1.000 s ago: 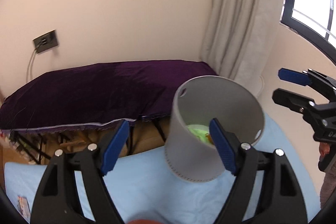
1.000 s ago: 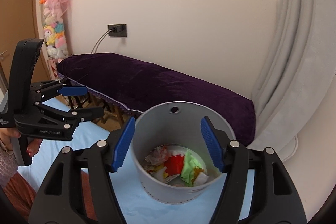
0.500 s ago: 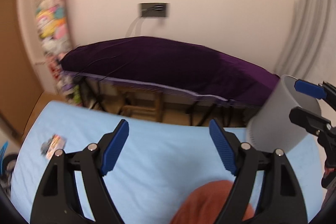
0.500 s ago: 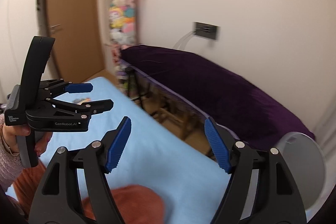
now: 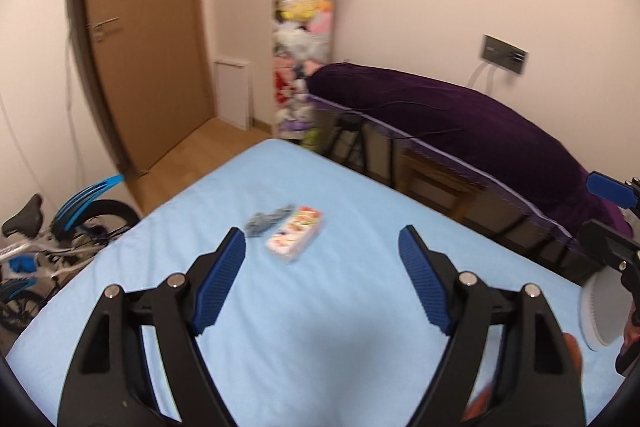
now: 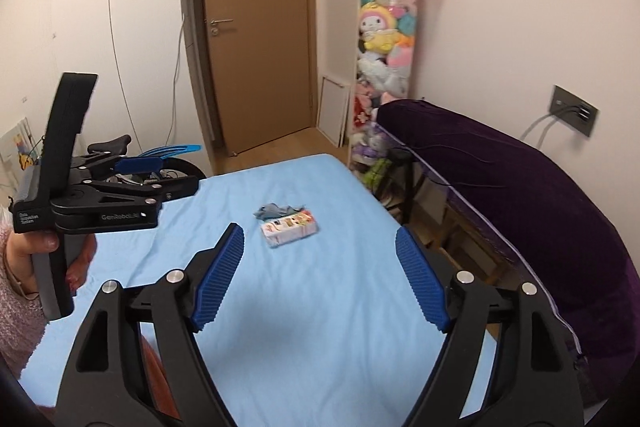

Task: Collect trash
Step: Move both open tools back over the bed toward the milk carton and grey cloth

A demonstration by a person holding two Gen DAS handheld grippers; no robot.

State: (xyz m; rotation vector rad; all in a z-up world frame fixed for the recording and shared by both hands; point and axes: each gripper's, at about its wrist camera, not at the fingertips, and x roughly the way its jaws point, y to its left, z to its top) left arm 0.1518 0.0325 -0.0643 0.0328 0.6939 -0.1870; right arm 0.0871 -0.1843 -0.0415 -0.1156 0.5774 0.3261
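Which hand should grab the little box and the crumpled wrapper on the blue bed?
Probably either, slightly the left. Both the left gripper and right gripper are open and empty, facing the small carton and gray wrapper. The left seems nearer.

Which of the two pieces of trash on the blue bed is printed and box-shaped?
The white printed packet, lying nearer the cameras; the crumpled grey wrapper touching its far side is shapeless and plain.

Black tool (image 6: 320, 267), ribbed blue pads (image 6: 218, 275)
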